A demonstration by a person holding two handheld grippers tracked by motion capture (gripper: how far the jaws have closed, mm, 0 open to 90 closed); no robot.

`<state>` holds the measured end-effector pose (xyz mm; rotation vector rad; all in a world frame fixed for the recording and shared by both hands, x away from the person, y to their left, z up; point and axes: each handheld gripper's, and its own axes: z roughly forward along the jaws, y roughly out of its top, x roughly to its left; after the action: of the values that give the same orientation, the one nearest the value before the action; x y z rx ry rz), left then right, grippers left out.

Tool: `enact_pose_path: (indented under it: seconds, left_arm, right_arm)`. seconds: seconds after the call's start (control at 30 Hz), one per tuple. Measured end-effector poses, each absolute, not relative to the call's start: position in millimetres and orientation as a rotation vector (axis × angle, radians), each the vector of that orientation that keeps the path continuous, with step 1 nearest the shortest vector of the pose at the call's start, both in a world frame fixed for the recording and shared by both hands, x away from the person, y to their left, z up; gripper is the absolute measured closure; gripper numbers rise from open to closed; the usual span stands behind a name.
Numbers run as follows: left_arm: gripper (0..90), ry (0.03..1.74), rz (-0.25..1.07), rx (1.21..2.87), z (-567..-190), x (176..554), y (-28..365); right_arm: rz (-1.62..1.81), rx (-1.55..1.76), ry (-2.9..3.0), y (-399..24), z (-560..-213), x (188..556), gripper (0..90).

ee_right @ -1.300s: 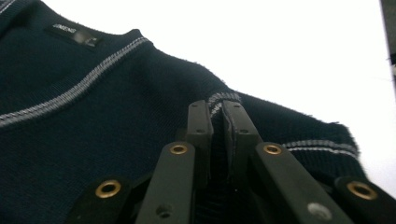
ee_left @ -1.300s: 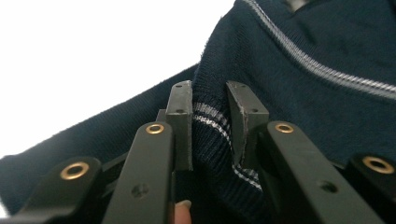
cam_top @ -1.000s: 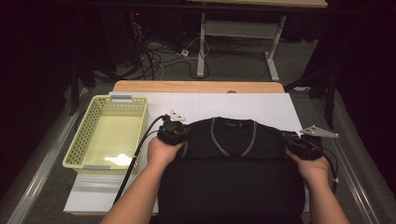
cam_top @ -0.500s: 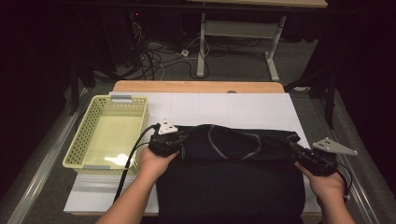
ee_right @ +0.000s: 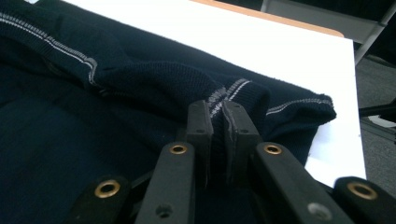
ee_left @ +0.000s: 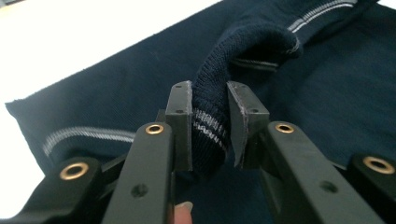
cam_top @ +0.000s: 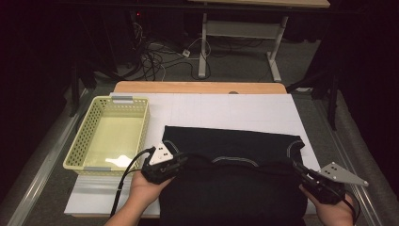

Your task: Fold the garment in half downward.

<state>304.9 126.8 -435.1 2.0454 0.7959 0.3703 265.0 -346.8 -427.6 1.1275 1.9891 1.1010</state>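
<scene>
Nearest us, our left hand-held gripper pinches a thick fold of the dark navy sweater, its jaws parted only by the knit, and our right hand-held gripper is clamped almost flat on a thinner striped edge. Since a second ago, both have drawn the fold toward us, over the sweater's lower part. The sweater is ribbed knit with pale stripes, lying on the white bench. Beyond the sweater the bench lies bare to its wooden far edge. Left of the sweater stands a yellow perforated plastic basket.
</scene>
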Motion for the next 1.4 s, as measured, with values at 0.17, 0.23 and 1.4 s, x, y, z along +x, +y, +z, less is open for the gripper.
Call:
enact_pose_path:
  seconds: [0.17, 0.23, 1.4]
  left_arm:
    - [70.6, 0.792, 0.342, 2.061, -439.7, 290.9, 132.5]
    - [70.6, 0.791, 0.331, 2.07, -442.3, 284.8, 134.4]
    - [42.5, 0.698, 0.235, 2.05, -452.9, 245.5, 112.4]
  right_arm:
    - [1.092, 1.138, 1.999, -347.7, -437.1, 247.1, 83.3]
    - [1.086, 1.148, 2.002, -348.4, -440.7, 240.8, 83.2]
    - [1.157, 1.09, 2.054, -321.4, -445.4, 199.5, 55.1]
